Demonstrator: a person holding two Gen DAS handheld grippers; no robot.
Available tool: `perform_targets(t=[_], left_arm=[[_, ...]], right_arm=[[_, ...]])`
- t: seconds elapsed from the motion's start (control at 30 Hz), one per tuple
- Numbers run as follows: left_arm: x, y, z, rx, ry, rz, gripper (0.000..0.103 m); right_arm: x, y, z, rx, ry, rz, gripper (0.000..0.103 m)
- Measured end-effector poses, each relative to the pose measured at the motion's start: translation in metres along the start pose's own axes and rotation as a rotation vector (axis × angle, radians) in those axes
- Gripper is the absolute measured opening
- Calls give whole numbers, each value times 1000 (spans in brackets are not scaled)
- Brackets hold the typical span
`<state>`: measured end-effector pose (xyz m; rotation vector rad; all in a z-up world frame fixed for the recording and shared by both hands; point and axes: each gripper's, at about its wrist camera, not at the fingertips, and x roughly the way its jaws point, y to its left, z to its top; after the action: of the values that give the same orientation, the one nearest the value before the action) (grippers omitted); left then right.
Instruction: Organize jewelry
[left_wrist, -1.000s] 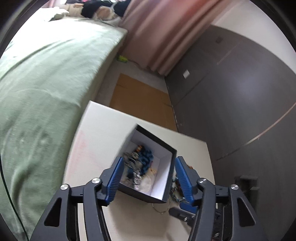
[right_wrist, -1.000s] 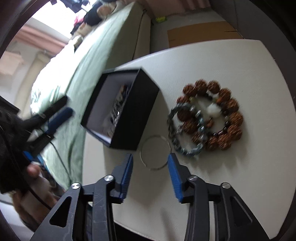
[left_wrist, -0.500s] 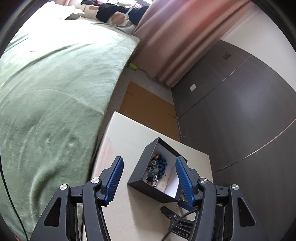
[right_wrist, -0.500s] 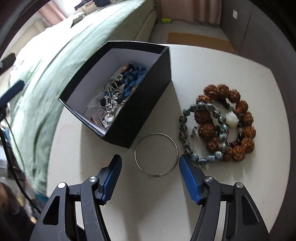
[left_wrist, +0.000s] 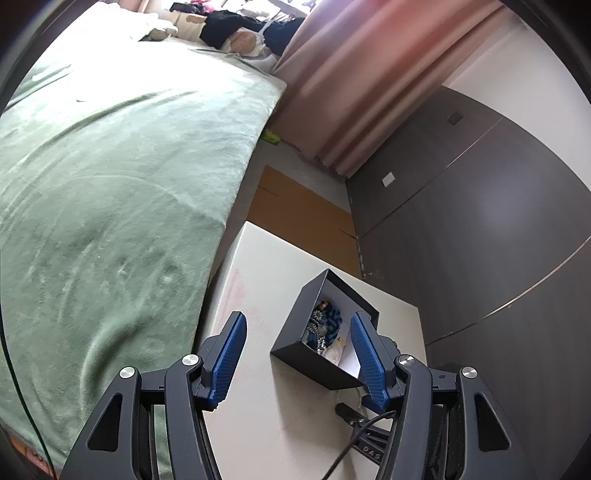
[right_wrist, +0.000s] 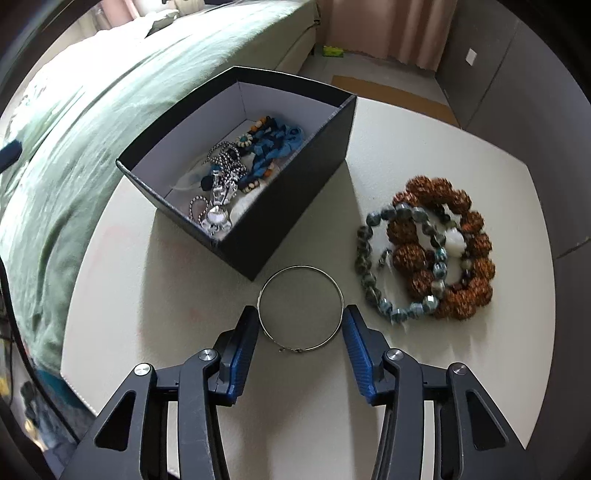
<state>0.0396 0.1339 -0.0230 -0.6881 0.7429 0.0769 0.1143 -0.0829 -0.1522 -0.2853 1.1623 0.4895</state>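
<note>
A black open box (right_wrist: 295, 206) with a white lining stands on the cream table (right_wrist: 147, 295). It holds several pieces: a silver chain (right_wrist: 221, 199) and blue beads (right_wrist: 275, 146). A thin silver wire bangle (right_wrist: 334, 282) lies flat just in front of the box. My right gripper (right_wrist: 299, 319) is open and empty, its fingertips either side of the bangle's near half. A grey-green bead bracelet (right_wrist: 369, 258) and a brown seed-bead bracelet (right_wrist: 472, 243) lie overlapped to the right. My left gripper (left_wrist: 297, 325) is open and empty, held high above the box (left_wrist: 291, 349).
A bed with a green blanket (left_wrist: 92, 184) runs along the table's left side. Dark cabinet doors (left_wrist: 480, 221) stand to the right. A flat cardboard sheet (left_wrist: 295, 206) lies on the floor beyond the table. Pink curtains (left_wrist: 369, 74) hang at the back.
My left gripper has risen and drawn back from the box. My right gripper has moved in over the wire bangle, which now lies between its open fingertips.
</note>
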Motion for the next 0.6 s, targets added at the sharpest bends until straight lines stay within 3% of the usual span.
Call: perform_targets(t=[0.2, 0.43, 0.6], left_arm=[[0, 0, -1, 7, 8, -1, 60], [9, -3, 1, 22, 21, -2, 60], [15, -1, 4, 16, 11, 35, 82]], right_arm=[[-26, -11, -7, 50, -45, 51, 47], [-64, -32, -1, 142, -168, 164, 47], [-77, -33, 18, 176, -282, 223, 48]])
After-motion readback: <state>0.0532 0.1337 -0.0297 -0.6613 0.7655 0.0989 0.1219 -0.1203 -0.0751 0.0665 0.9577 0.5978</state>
